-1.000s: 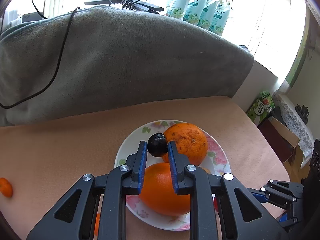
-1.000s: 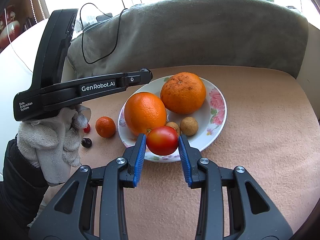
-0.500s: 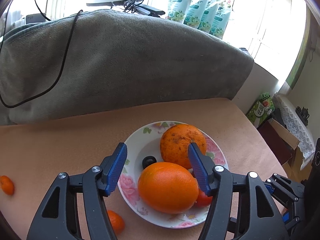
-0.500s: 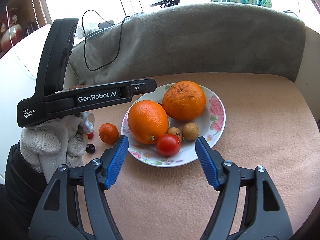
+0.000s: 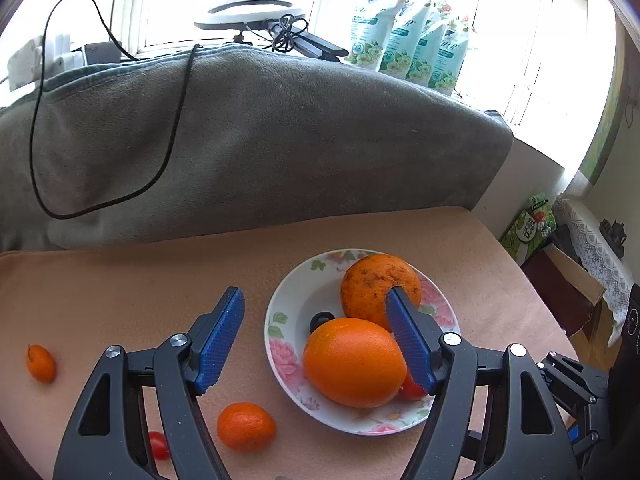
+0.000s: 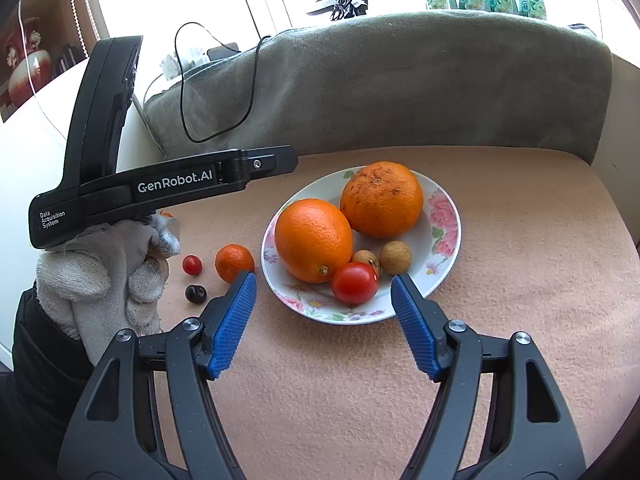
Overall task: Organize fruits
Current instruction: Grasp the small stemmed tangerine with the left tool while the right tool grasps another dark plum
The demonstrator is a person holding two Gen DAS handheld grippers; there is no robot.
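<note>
Both grippers empty over the peach-covered table (image 6: 520,260); left gripper (image 5: 316,336) fingers spread and opening a touch more, nothing pinched — the large smooth orange (image 5: 354,362) merely sits behind the gap, untouched; right gripper (image 6: 322,320) fingers spread wide, clear of everything, hovering just short of the plate (image 6: 448,216). Plate holds the smooth orange, a rougher speckled orange (image 6: 382,199), a red tomato (image 6: 355,283), two brown longan-like fruits (image 6: 395,257) and, seen from the left wrist, one small dark fruit (image 5: 322,319). Loose on the table, left of the plate: a mandarin (image 6: 234,262), a cherry tomato (image 6: 192,265), a dark fruit (image 6: 195,293), and farther off a kumquat (image 5: 40,363). Judgement: step in hand is fetching the next loose fruit; the mandarin lies nearest, just beside the plate rim. To do it well — centre the fingers around its widest part, come down low enough to bracket it, close gently since the skin is soft; lift clear of the rim before moving over; set it in the bare patch at the plate's back-left, not on the oranges, which could roll. Small round ones last; they skid on cloth.
</note>
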